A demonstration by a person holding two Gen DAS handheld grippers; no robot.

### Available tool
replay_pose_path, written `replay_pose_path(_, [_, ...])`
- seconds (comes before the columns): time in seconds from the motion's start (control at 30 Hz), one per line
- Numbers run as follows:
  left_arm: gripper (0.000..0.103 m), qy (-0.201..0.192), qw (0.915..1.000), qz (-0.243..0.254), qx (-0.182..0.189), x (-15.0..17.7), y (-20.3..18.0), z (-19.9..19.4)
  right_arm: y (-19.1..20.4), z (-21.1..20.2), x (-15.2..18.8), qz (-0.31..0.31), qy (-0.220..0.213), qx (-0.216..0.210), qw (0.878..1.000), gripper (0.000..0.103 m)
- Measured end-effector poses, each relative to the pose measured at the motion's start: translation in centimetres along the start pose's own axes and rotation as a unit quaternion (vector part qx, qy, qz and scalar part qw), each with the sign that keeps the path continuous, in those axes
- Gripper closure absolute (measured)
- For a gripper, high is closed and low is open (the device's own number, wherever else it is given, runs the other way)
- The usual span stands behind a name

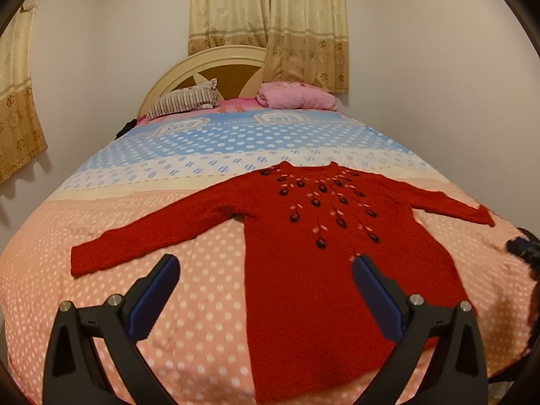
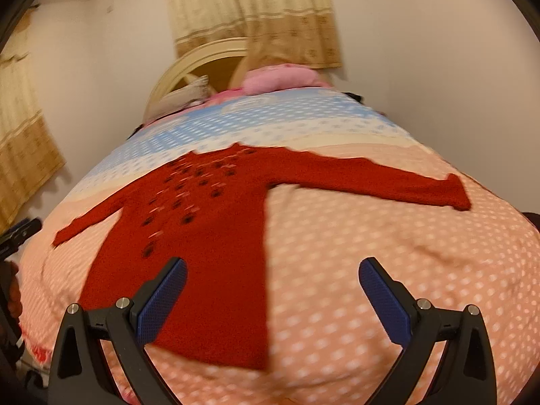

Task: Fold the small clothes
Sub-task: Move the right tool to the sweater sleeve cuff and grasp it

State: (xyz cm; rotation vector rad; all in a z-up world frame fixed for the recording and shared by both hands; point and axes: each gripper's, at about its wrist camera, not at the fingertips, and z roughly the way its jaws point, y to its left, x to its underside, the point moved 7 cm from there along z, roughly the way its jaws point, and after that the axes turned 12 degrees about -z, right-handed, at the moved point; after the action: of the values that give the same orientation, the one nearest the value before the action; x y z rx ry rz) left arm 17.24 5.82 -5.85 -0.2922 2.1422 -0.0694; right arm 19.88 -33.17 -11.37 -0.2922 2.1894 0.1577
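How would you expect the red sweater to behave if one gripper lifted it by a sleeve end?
The sweater is probably floppy: it lies flat, following the bedspread. Lifted by the sleeve, it would likely sag and drag its body along. Its fuzzy knit looks grippy, not slippery, so the open right gripper should hold it.

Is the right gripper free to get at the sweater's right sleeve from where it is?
Probably yes. The right gripper is open, and the sleeve lies flat and spread on the bedspread ahead, with nothing lying between them.
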Motion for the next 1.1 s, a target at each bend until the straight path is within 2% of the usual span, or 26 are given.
replay_pose_path(0.2, [0.000,0.015,0.9999,0.004,-0.001,-0.5,-0.9,4.6,-8.0,1.9,-1.2,0.043,0.013,0.060,0.997,0.001])
replay_pose_path(0.37, [0.000,0.026,0.9994,0.022,0.003,-0.4,-2.5,8.0,-15.0,4.0,-1.7,0.089,0.026,0.110,0.990,0.001])
replay_pose_path(0.57, [0.000,0.025,0.9990,0.037,-0.011,-1.0,-2.9,11.3,-24.4,6.8,-0.8,0.190,0.049,0.149,0.969,0.001])
replay_pose_path(0.67, [0.000,0.023,0.9989,0.030,-0.027,-1.6,-2.1,13.0,-28.3,8.3,-0.2,0.225,0.066,0.160,0.959,0.006])
replay_pose_path(0.8, [0.000,0.030,0.9982,0.016,-0.049,-1.9,-0.7,15.6,-32.1,10.4,0.2,0.248,0.086,0.167,0.950,0.016])
replay_pose_path(1.1, [0.000,0.047,0.9957,-0.009,-0.079,-2.5,1.4,19.7,-35.2,14.7,0.5,0.275,0.121,0.159,0.940,0.023])
